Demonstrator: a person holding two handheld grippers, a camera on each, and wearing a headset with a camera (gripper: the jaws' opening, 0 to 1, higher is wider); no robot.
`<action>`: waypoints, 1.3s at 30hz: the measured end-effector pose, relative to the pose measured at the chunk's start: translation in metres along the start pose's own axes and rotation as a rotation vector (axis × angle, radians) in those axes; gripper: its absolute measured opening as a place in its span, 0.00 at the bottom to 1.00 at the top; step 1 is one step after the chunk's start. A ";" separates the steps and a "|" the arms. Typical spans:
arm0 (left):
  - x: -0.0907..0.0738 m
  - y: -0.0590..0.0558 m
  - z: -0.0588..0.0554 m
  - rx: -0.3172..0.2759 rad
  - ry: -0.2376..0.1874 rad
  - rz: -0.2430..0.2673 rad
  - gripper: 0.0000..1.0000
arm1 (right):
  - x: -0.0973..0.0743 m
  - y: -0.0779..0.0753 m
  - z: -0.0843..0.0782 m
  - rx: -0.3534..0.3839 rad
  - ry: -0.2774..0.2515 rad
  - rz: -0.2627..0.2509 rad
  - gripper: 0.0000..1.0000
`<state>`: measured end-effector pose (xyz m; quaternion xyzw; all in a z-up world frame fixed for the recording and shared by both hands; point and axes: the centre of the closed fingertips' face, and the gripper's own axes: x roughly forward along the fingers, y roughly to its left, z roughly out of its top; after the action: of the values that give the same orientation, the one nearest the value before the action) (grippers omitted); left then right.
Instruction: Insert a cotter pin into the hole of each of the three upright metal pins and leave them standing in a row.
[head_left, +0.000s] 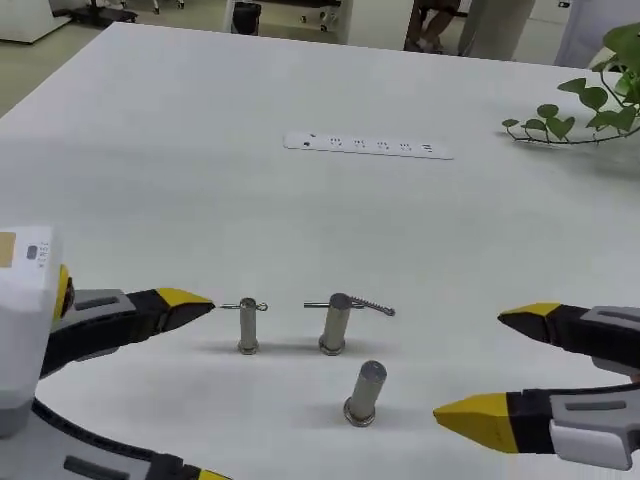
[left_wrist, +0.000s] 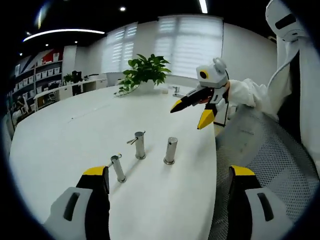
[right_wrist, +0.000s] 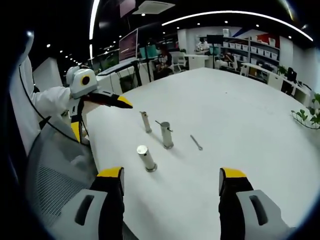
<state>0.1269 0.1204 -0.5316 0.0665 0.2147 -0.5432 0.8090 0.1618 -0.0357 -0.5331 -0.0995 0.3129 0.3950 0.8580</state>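
White table (head_left: 420, 220), both claws spread and empty: left gripper (left_wrist: 168, 172), right gripper (right_wrist: 171, 173). Front pin (head_left: 364, 392) lacks a cotter. Loose cotter pin (right_wrist: 196, 142) lies beside middle pin (head_left: 335, 325); judged light, thin, springy, slippery; take by looped head

Ceiling strip lights (right_wrist: 225, 12) shine over shelving (left_wrist: 35, 75) and blinded windows (left_wrist: 190, 42).

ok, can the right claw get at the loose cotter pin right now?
Probably yes. The right claw is open and empty; the cotter pin lies flat on bare table ahead of it, and the middle upright pin stands clear to one side.
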 end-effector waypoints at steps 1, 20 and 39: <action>0.000 0.001 -0.003 -0.007 0.004 0.005 0.99 | 0.000 -0.002 0.003 -0.006 -0.008 -0.008 0.71; -0.007 0.015 -0.039 -0.092 0.064 0.078 0.99 | 0.028 -0.034 0.032 -0.249 0.094 0.044 0.39; -0.017 0.026 -0.036 -0.109 0.061 0.147 0.99 | 0.094 -0.032 0.027 -0.425 0.287 0.170 0.05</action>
<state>0.1346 0.1578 -0.5601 0.0545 0.2628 -0.4678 0.8421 0.2440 0.0117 -0.5718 -0.3058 0.3488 0.5041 0.7285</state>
